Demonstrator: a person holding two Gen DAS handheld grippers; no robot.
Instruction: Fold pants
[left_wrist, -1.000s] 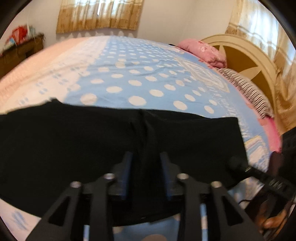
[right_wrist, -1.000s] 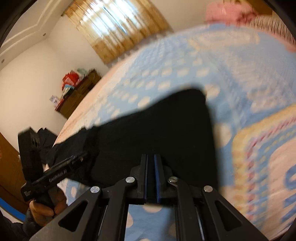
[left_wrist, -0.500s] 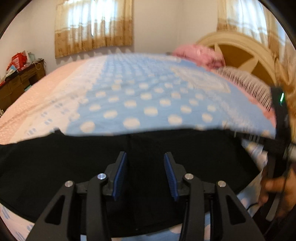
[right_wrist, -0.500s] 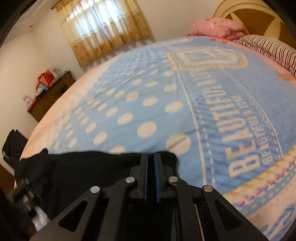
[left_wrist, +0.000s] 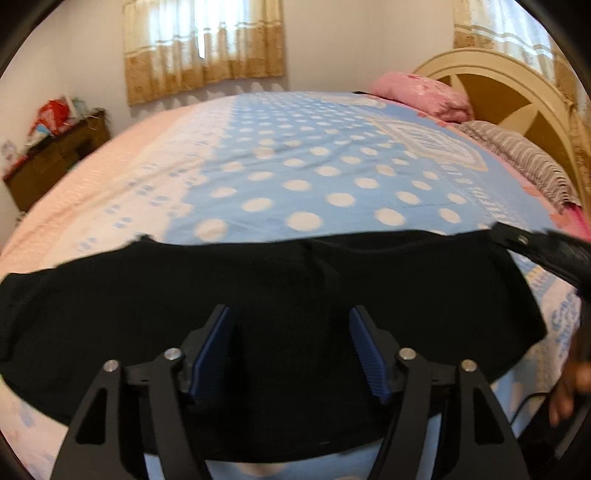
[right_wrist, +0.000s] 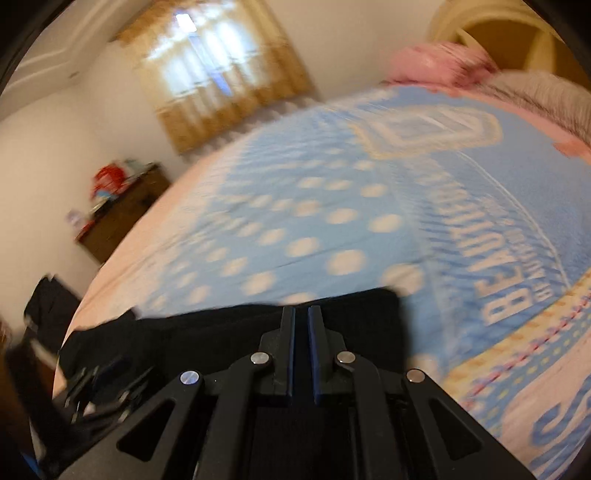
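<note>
A wide bed carries everything here, spread with a light-blue cover printed with white dots, pale pink along its left side. Black pants lie flat on the cover as a broad band across the near edge of the bed. At the far right corner of the bed, against the cream headboard, sits a pink pillow, and just nearer than that pillow lies a grey striped pillow. Large pale lettering runs along the cover to the right of the pants.
</note>
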